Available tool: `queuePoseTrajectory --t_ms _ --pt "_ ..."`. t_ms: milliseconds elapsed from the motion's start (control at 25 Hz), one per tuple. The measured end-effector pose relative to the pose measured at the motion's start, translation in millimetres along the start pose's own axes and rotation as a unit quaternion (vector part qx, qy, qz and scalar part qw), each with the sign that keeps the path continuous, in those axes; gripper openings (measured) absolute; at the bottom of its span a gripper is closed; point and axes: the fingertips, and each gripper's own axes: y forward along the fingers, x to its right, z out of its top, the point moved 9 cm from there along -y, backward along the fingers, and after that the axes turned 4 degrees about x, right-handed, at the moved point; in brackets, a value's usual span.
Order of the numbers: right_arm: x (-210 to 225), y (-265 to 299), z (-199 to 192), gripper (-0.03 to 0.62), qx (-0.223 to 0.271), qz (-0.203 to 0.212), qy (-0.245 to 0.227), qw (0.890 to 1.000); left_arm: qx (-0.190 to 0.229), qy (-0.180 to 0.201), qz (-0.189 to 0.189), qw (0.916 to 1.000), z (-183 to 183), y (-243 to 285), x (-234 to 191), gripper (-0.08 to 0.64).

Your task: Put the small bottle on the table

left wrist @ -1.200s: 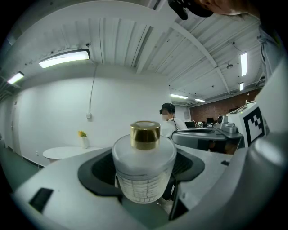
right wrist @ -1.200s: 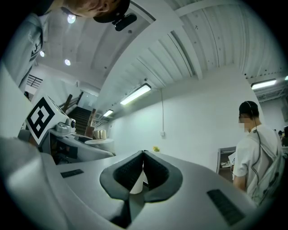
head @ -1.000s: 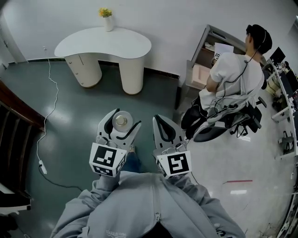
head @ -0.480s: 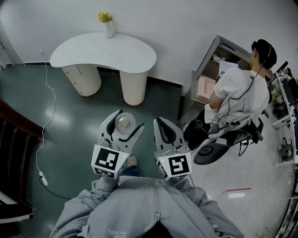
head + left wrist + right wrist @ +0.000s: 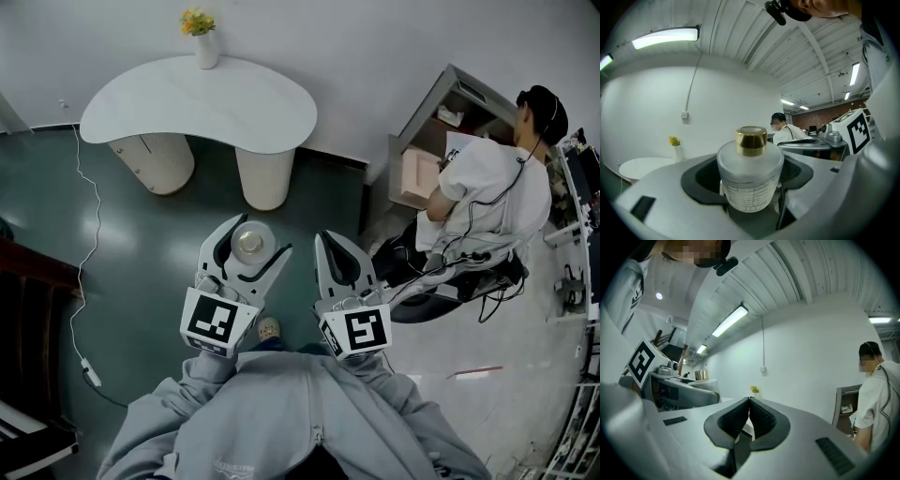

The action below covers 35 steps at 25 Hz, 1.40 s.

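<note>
A small frosted-glass bottle (image 5: 750, 176) with a gold cap stands upright between the dark pads of my left gripper (image 5: 750, 180), which is shut on it. From the head view the bottle (image 5: 249, 243) shows as a round top in the left gripper (image 5: 246, 250), held at waist height over the green floor. My right gripper (image 5: 339, 262) hangs beside it, shut and holding nothing, its pads (image 5: 740, 417) pressed together at the tips. The white kidney-shaped table (image 5: 225, 103) stands ahead against the wall, some way beyond both grippers.
A white vase (image 5: 205, 49) with yellow flowers sits at the table's back edge. A person in a white shirt (image 5: 492, 187) sits on a chair at the right, by an open cabinet (image 5: 431, 141). A white cable (image 5: 82, 234) runs along the floor at the left.
The table and the seated person have shifted in the head view as I move and turn a little. Both grippers keep their pose and the bottle stays held.
</note>
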Motion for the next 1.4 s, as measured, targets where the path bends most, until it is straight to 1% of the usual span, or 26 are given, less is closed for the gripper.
queuePoseTrajectory --t_ms 200,440,640,920,1080,1200,1400 --pt "4.0 16.2 -4.1 0.026 -0.009 -0.009 -0.004 1.000 -0.004 -0.011 -0.010 0.9999 -8.9 10.2 -21.0 0.337" --pt "10.4 34.8 -10.0 0.026 -0.014 -0.003 -0.001 1.000 -0.016 -0.017 -0.004 0.9997 -16.8 21.3 -38.1 0.337" --pt "29.0 57.8 -15.5 0.026 -0.010 0.005 0.004 1.000 -0.015 -0.016 -0.002 0.9998 -18.1 44.3 -48.0 0.337" --pt "62.2 106.5 -24.2 0.026 -0.005 0.018 0.004 1.000 -0.012 -0.012 0.001 0.9999 -17.2 93.0 -70.8 0.337" --pt "89.6 139.9 -23.2 0.026 -0.003 0.024 0.001 1.000 -0.009 -0.008 0.004 0.9999 -9.5 128.0 -87.2 0.337" --pt "109.9 163.3 -23.3 0.026 -0.002 0.031 0.000 1.000 0.000 -0.007 0.010 0.9999 -5.2 155.6 -99.4 0.337" --pt "146.4 195.6 -27.1 0.026 -0.002 0.042 0.002 0.999 -0.001 -0.004 0.023 0.9997 0.7 199.4 -113.2 0.337"
